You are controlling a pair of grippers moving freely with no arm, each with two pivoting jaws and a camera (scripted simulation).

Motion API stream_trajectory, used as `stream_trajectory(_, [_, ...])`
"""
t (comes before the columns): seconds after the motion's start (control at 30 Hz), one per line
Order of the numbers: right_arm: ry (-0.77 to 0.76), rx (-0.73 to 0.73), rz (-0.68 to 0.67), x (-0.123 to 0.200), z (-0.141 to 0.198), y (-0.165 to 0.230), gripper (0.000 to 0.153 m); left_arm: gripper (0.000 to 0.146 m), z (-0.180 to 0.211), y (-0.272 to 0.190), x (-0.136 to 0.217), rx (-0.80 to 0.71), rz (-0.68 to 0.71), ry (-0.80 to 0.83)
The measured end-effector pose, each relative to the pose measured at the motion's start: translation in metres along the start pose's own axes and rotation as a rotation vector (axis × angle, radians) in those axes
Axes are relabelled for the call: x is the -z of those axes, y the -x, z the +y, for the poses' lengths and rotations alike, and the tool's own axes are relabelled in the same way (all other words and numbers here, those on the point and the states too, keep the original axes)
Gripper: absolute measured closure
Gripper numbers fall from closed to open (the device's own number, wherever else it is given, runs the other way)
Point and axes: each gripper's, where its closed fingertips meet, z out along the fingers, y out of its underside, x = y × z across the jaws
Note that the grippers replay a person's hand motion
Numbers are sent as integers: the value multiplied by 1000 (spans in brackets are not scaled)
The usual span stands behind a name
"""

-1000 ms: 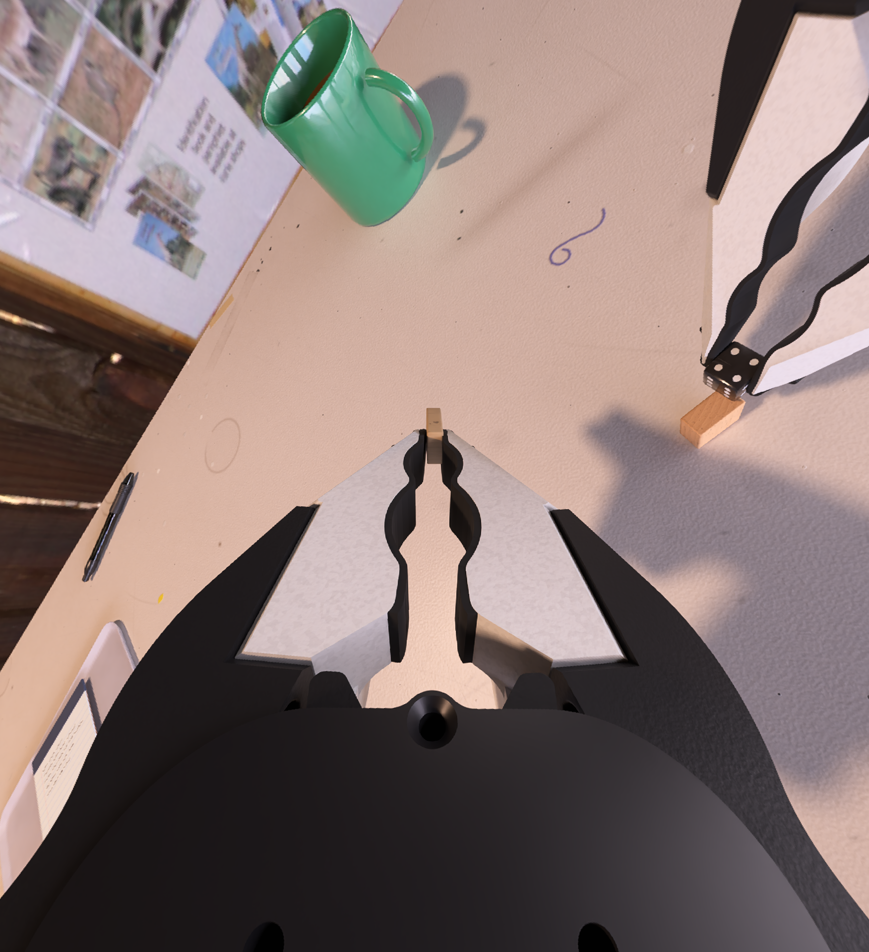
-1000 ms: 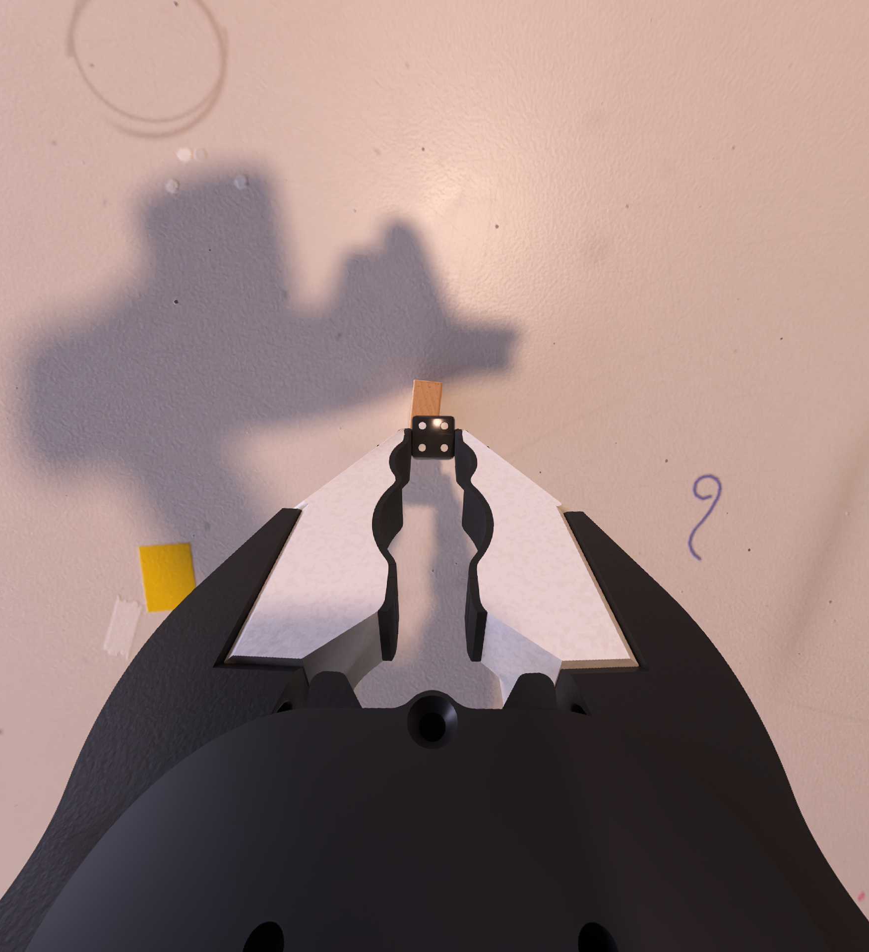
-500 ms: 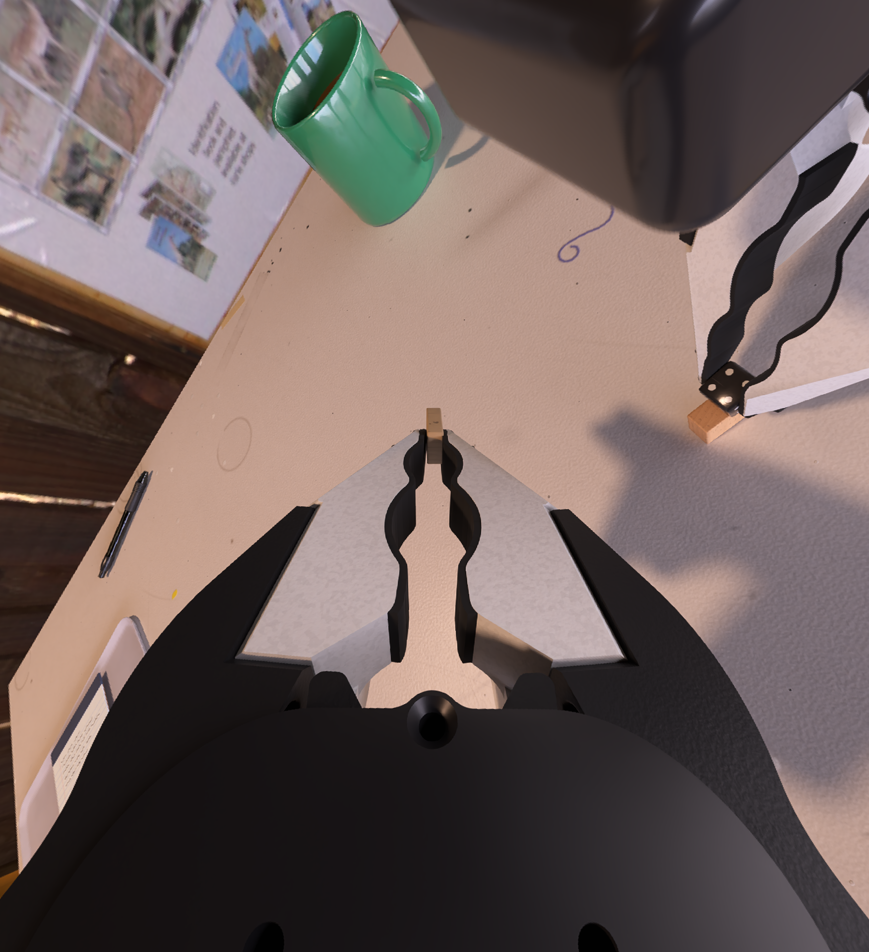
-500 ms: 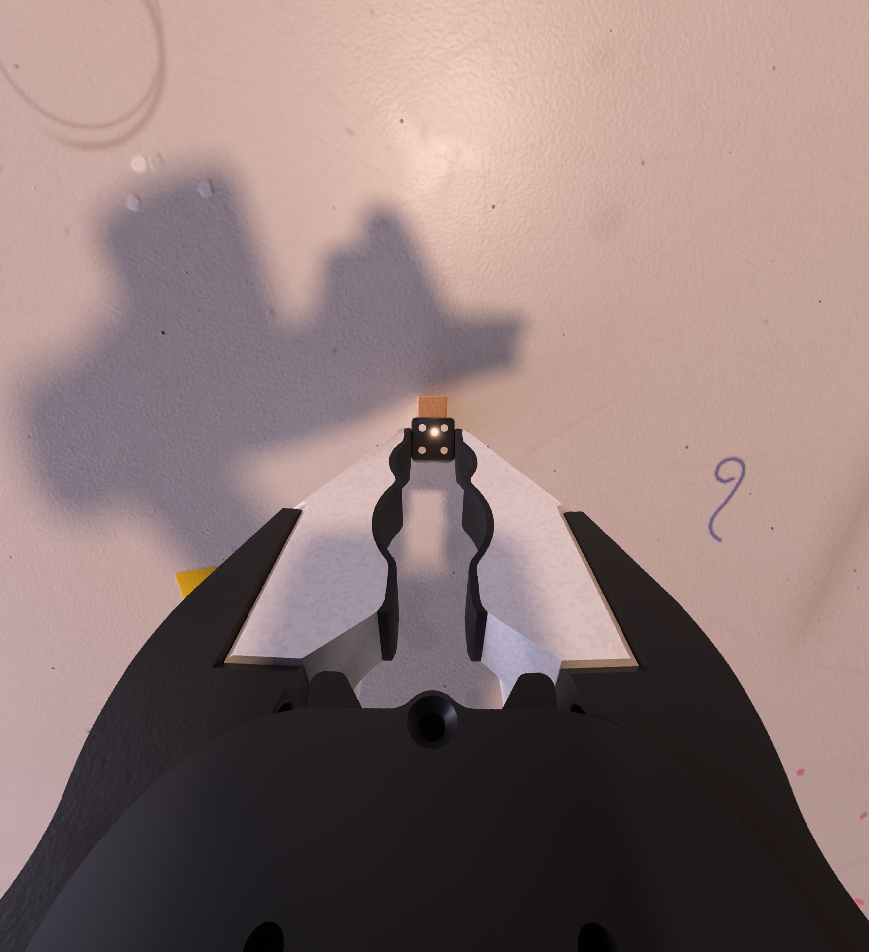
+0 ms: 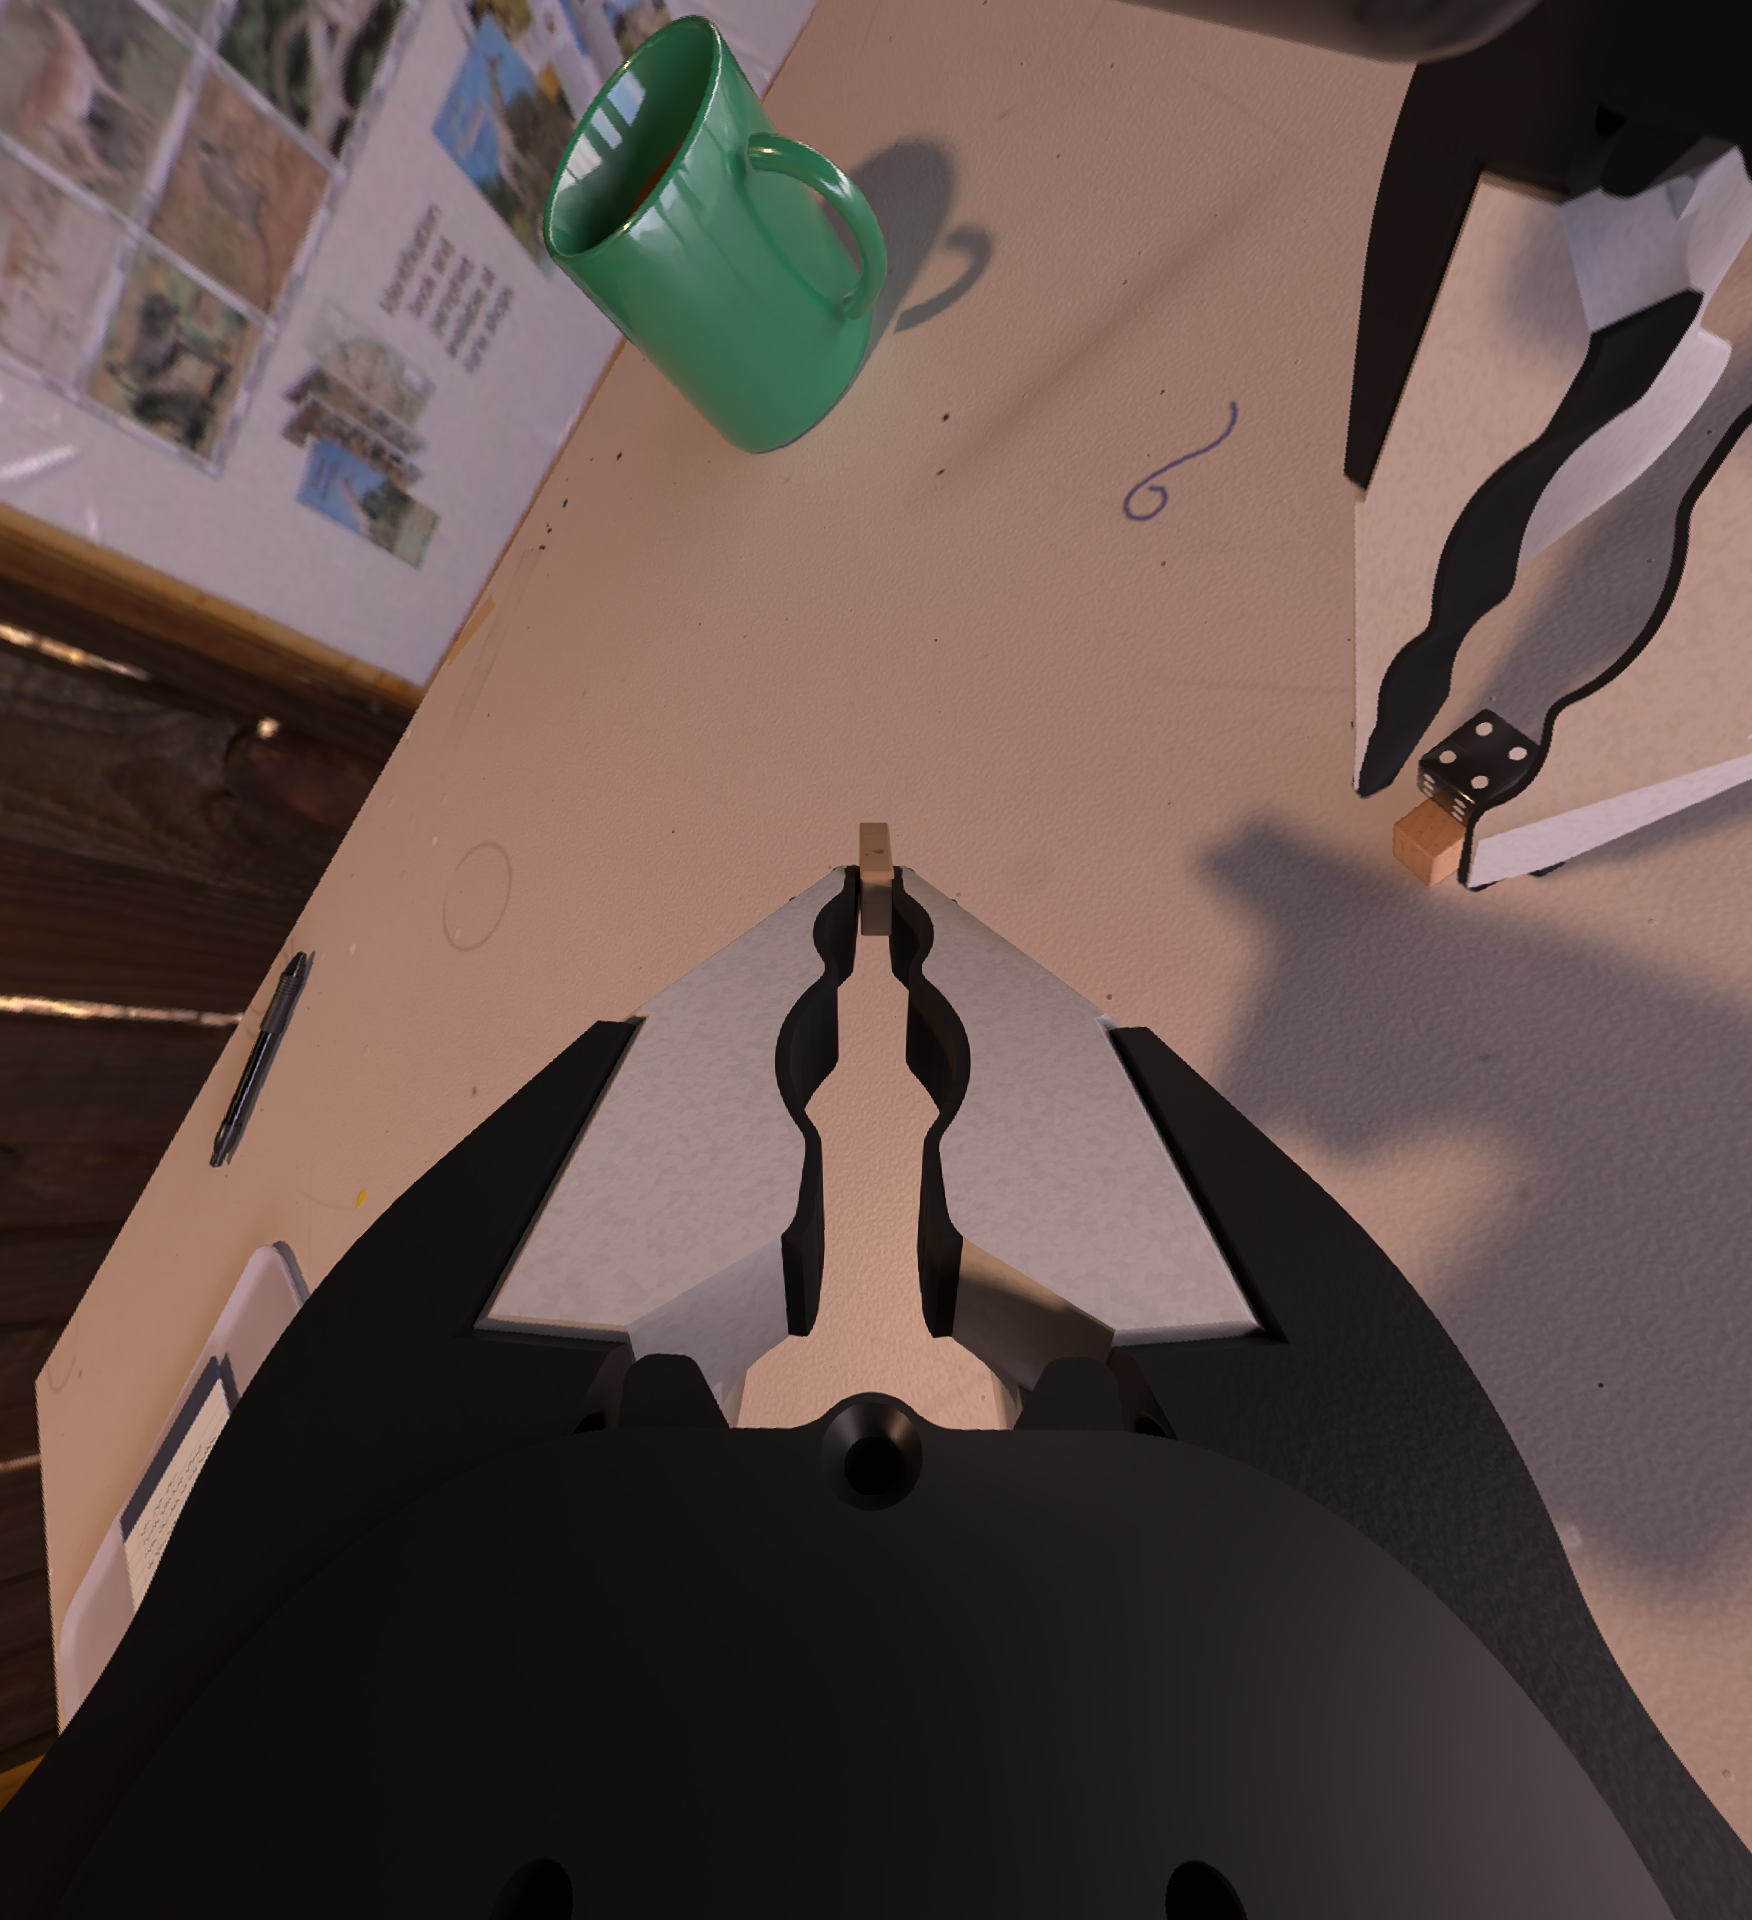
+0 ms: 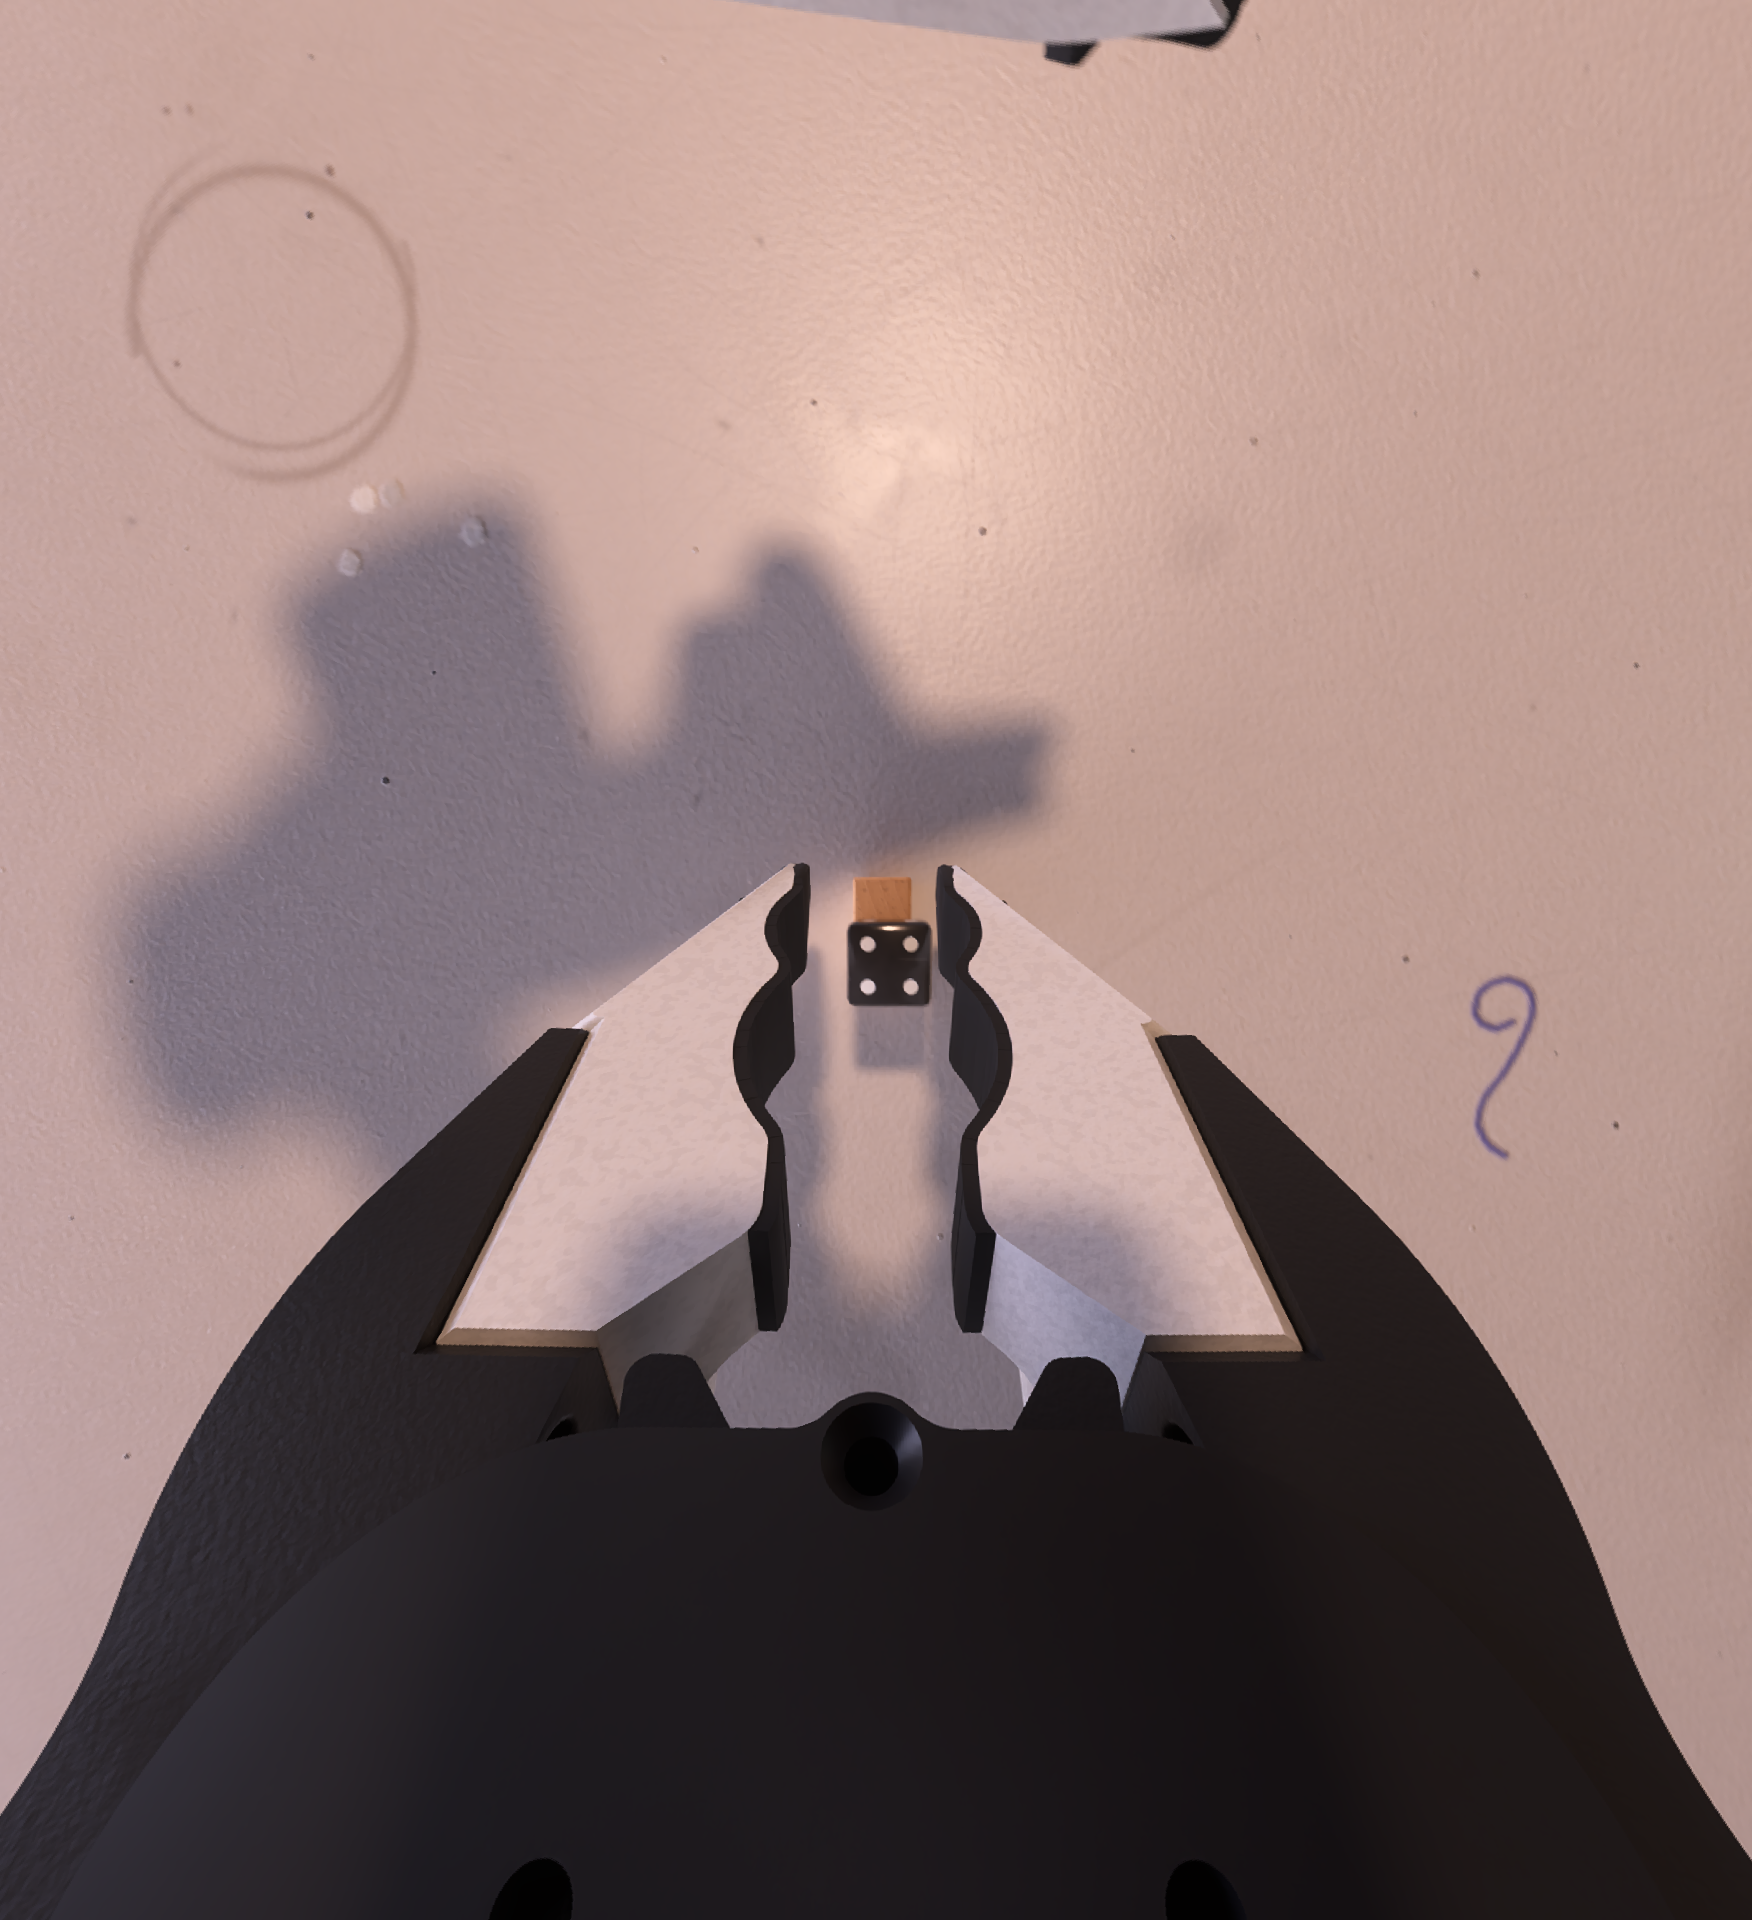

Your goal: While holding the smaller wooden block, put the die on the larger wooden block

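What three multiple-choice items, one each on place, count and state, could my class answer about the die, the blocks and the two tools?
1. Where is the die?
A. On the larger wooden block
B. Inside the green mug
C. Beside the black pen

2. How many white pips show on the die's upward face?
A. One
B. Four
C. Six

3. What state is the right tool in?
A. Shut on the die
B. Shut on the pen
C. Open, with gaps on both sides of the die

Answers:
1. A, since in both wrist views the die sits on the block's end.
2. B, since the right wrist view shows four pips, one near each corner.
3. C, since bare table shows between each finger and the die; the left tool is the one shut, on the smaller wooden block.
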Motion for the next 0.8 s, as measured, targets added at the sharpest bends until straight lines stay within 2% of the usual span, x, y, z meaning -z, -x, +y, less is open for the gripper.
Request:
stream_trajectory(0.23, [12,12,-3,-13,3,0,133,142,-1,-1,1,-8,1,-4])
stream_trajectory(0.5, [28,23,-3,-19,0,-1,152,142,-2,-2,1,-20,0,-5])
stream_trajectory(0.8, [50,16,-23,-22,-2,-1,153,142,-2,-3,2,-38,-9,-6])
